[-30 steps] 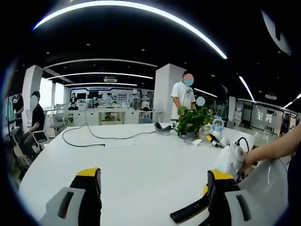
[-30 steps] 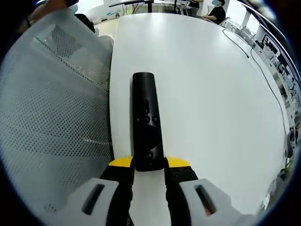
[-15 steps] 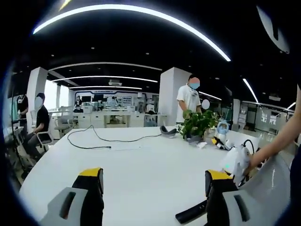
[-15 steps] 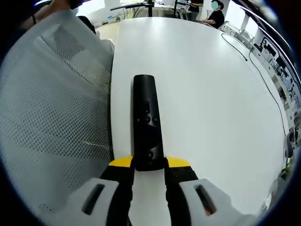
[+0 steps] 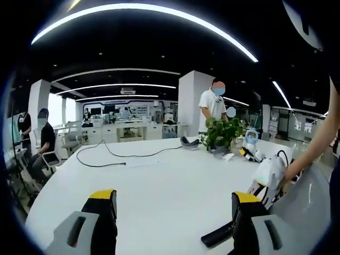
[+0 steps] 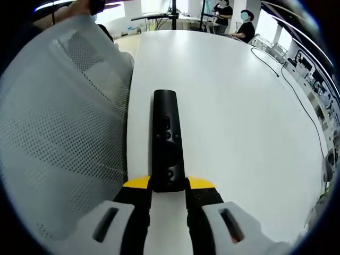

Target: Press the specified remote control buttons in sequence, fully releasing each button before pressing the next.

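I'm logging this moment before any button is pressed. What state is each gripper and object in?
right gripper: shut on the remote control's near end.
remote control: lying flat on the white table, buttons up, near the edge.
left gripper: open, empty, above the table.
black cable: loose on the far tabletop.
potted plant: upright at the far side.

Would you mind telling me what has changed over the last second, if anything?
Very little. The right tool stays shut on the near end of the black remote, which appears slightly shorter in the right gripper view, so it may have tilted a little. The left tool stays open above the white table, holding nothing; its view has shifted slightly, which is camera motion. Nothing was picked up or released.
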The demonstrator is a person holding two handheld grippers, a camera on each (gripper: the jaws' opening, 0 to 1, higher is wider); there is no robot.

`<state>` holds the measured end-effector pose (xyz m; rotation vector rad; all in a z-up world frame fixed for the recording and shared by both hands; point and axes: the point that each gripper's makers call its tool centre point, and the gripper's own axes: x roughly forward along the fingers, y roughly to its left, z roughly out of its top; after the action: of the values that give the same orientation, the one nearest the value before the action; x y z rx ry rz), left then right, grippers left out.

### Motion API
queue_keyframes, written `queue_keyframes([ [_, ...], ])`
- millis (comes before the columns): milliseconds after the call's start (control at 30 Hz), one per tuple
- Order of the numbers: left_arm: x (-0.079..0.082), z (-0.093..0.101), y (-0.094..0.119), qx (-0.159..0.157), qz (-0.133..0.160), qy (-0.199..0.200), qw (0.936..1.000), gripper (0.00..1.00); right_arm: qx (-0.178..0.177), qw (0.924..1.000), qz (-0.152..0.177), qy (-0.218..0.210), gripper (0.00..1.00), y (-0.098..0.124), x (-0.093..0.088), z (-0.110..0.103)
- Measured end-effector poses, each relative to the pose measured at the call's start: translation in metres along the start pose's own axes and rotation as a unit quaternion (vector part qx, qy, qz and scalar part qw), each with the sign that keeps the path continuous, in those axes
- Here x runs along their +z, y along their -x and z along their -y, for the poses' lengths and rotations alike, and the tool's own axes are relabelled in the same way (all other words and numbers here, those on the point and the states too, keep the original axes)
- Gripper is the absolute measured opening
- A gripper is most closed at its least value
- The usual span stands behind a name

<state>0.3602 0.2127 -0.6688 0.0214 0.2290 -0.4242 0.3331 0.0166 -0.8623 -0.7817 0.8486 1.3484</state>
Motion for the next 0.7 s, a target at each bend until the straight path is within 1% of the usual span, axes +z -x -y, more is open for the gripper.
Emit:
queue_keyframes([
  [333,-0.001,-0.002,0.000,0.006,-0.002,-0.004,1.0000,0.94,-0.005,1.0000,0.003,-0.007,0.24,-0.002,0.004,0.028],
  [467,-0.003,-0.002,0.000,0.004,-0.007,0.001,1.0000,0.93,-0.004,0.9999,0.005,-0.011,0.24,-0.003,0.006,0.039],
  [700,-0.003,0.001,-0.001,0.002,-0.011,-0.006,0.9999,0.93,-0.004,0.9999,0.006,-0.014,0.24,-0.004,0.008,0.055],
])
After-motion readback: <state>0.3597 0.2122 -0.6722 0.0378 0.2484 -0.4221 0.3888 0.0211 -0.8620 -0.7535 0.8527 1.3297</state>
